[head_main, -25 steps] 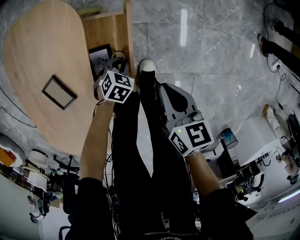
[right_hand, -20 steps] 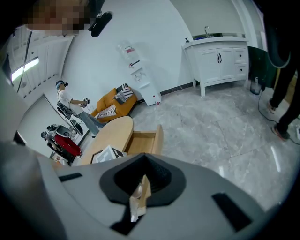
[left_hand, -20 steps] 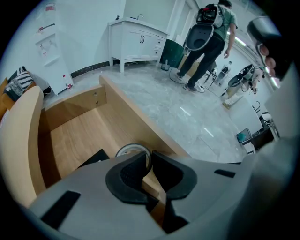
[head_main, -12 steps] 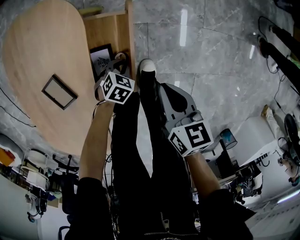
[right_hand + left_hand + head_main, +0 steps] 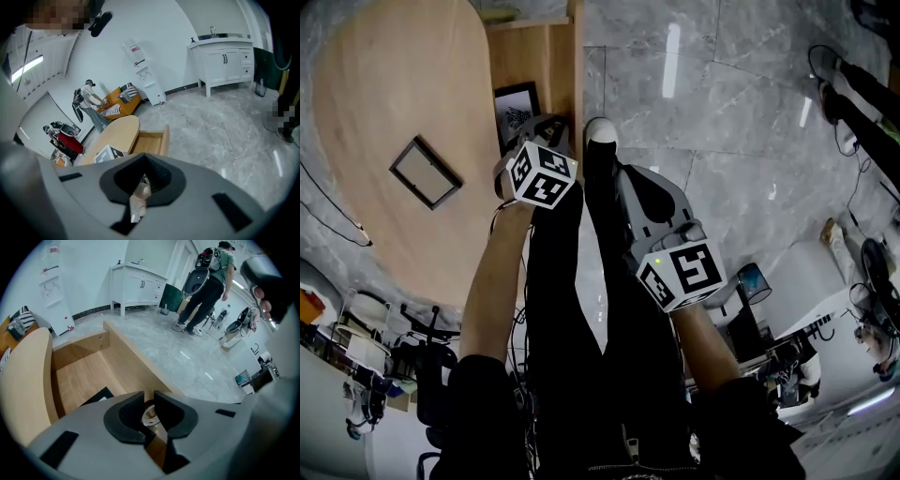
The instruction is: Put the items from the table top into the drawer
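Left gripper view, left claw point(image 5: 149, 399) just opening, tape roll point(image 5: 151, 416) between

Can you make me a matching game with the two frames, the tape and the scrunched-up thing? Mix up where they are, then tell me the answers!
Things
1. thin dark frame
2. black-framed picture
3. tape roll
4. pale crumpled scrap

Places
A. pinched in the right gripper
B. lying on the wooden table
C. showing in the gap of the left gripper
D. inside the open drawer

Pairs: 1-B, 2-D, 3-C, 4-A.

The left gripper's jaws have just been opening. The tape roll shows between them, and the pads do not press on it.
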{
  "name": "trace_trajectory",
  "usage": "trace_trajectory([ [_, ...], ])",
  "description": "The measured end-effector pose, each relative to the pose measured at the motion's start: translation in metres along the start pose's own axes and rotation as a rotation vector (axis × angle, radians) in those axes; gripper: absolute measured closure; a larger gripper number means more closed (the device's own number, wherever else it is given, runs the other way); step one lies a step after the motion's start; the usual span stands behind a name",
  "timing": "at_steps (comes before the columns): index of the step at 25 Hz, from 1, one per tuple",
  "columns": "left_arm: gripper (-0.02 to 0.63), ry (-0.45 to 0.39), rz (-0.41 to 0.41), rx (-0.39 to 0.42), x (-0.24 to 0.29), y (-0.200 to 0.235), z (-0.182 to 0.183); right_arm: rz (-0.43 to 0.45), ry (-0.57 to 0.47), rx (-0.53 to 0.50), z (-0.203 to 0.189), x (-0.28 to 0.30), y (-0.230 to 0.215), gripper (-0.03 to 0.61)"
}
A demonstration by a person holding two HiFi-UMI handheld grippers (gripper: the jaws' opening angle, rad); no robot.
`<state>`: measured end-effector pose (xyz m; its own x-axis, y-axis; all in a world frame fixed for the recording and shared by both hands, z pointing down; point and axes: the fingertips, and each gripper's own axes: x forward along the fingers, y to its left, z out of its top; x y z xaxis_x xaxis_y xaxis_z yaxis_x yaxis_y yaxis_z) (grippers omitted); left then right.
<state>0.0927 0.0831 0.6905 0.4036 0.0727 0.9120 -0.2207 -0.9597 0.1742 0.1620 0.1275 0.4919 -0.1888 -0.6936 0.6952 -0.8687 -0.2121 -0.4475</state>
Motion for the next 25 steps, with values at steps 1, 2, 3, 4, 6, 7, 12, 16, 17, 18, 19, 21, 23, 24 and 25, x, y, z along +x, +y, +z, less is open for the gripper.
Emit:
trace_trajectory([
  [1, 0.543, -0.008, 0.005, -0.002, -0.003, 0.0, 0.002, 0.003, 0.001, -0.003, 0.0, 0.0, 0.002, 0.569],
  [2, 0.543, -0.017, 0.01, -0.006, -0.007, 0.0, 0.004, 0.005, 0.001, -0.005, 0.0, 0.0, 0.004, 0.569],
  [3, 0.543, -0.027, 0.016, -0.01, -0.01, 0.001, 0.006, 0.008, 0.002, -0.008, -0.001, 0.0, 0.005, 0.569],
  [4, 0.543, -0.037, 0.022, -0.016, -0.014, 0.001, 0.007, 0.012, 0.003, -0.011, -0.001, 0.0, 0.007, 0.569],
  [6, 0.545, -0.056, 0.033, -0.028, -0.022, 0.003, 0.01, 0.019, 0.004, -0.017, 0.0, 0.0, 0.011, 0.569],
  [7, 0.545, -0.064, 0.038, -0.032, -0.026, 0.004, 0.011, 0.023, 0.004, -0.02, 0.001, 0.001, 0.013, 0.569],
  [12, 0.575, -0.094, 0.076, -0.062, -0.05, 0.013, 0.006, 0.054, 0.004, -0.046, 0.004, 0.002, 0.032, 0.569],
  [16, 0.589, -0.118, 0.12, -0.1, -0.071, 0.024, 0.002, 0.075, -0.001, -0.066, 0.009, 0.005, 0.047, 0.569],
  [17, 0.589, -0.126, 0.13, -0.115, -0.078, 0.027, 0.001, 0.081, -0.003, -0.072, 0.011, 0.005, 0.051, 0.569],
  [18, 0.589, -0.136, 0.139, -0.133, -0.084, 0.029, 0.0, 0.087, -0.003, -0.079, 0.012, 0.005, 0.055, 0.569],
  [19, 0.589, -0.147, 0.149, -0.152, -0.091, 0.031, 0.0, 0.092, -0.003, -0.085, 0.013, 0.005, 0.058, 0.569],
  [21, 0.589, -0.175, 0.172, -0.188, -0.104, 0.037, -0.002, 0.103, 0.0, -0.102, 0.014, 0.005, 0.066, 0.569],
  [23, 0.589, -0.205, 0.195, -0.215, -0.117, 0.045, -0.006, 0.117, 0.004, -0.12, 0.014, 0.007, 0.077, 0.569],
  [24, 0.589, -0.214, 0.209, -0.222, -0.124, 0.049, -0.009, 0.127, 0.007, -0.126, 0.013, 0.009, 0.083, 0.569],
  [25, 0.589, -0.22, 0.224, -0.226, -0.13, 0.053, -0.013, 0.137, 0.011, -0.133, 0.012, 0.01, 0.089, 0.569],
])
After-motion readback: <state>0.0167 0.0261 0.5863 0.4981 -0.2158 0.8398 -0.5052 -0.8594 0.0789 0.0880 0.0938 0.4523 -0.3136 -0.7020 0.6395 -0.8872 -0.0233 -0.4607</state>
